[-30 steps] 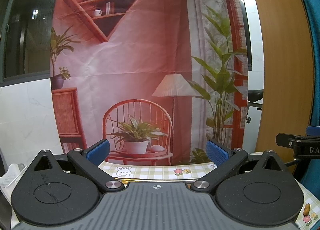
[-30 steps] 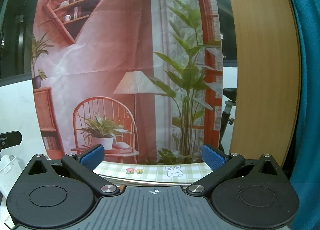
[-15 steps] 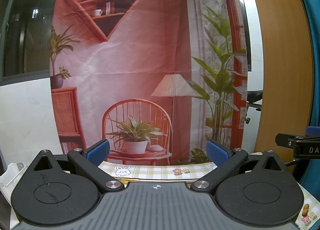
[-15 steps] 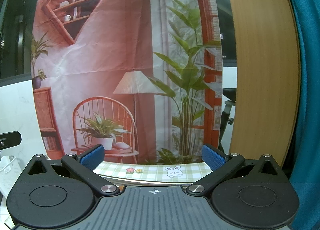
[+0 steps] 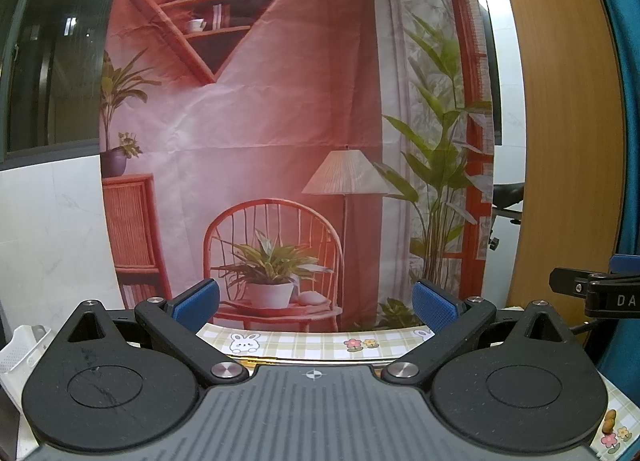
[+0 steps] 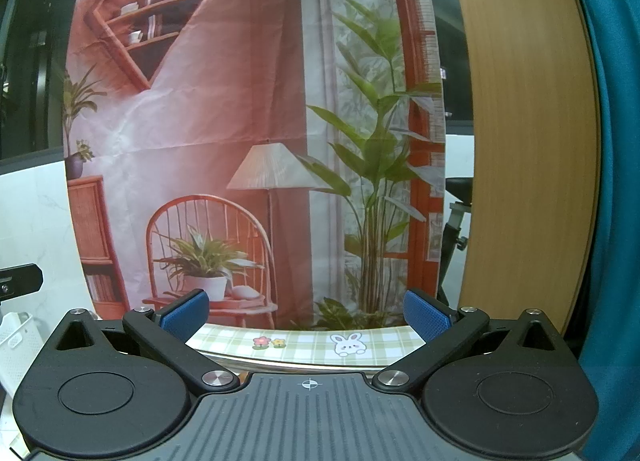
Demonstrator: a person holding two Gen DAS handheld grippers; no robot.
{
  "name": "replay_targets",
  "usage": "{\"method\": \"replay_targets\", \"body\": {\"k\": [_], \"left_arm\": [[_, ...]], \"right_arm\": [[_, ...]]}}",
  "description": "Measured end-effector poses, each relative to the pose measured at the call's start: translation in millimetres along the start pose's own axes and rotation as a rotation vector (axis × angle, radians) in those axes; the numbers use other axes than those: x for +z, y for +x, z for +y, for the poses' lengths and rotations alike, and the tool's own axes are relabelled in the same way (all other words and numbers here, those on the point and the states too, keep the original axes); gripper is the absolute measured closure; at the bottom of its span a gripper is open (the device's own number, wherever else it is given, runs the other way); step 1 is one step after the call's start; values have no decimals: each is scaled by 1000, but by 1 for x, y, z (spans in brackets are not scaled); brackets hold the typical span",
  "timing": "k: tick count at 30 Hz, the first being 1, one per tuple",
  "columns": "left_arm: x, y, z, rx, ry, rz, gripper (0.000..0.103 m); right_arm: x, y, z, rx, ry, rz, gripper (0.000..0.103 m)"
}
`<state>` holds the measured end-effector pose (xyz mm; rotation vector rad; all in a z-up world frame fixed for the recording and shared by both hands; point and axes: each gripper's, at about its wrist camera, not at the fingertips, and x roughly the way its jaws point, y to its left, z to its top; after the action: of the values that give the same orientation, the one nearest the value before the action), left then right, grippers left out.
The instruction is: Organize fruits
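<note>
Both the left gripper (image 5: pixel 316 301) and right gripper (image 6: pixel 306 311) are spread wide and empty above the checked tablecloth (image 5: pixel 304 343); no fruit shows, so sorting has probably not begun.

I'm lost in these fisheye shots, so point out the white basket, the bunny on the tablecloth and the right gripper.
white basket (image 5: pixel 24 349), left wrist view, perforated wall
bunny (image 6: pixel 347 344), right wrist view, its face
right gripper (image 6: pixel 306 311), right wrist view, midway between fingertips
</note>
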<state>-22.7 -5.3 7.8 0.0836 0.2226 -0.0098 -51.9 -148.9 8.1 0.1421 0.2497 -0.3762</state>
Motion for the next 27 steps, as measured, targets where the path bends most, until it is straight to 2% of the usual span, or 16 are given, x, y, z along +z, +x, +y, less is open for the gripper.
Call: {"method": "replay_targets", "body": {"k": [7,12,19,23,27], "left_arm": [[-2,6,11,32,-28,8,0],[-16,32,29,52,-53,88,0],[-60,78,48,160,-14,186,0],[-90,103,62,125,-52,258,0],[-121,125,77,72,-148,309,1]], "right_arm": [[-1,0,-1,2,9,3,0],[-10,11,-9,28,40,23,0],[-39,48,-18,47,66,72,0],[-60,72,-21,67,67,117,0],[-81,96,-19,65,51,158,0]]}}
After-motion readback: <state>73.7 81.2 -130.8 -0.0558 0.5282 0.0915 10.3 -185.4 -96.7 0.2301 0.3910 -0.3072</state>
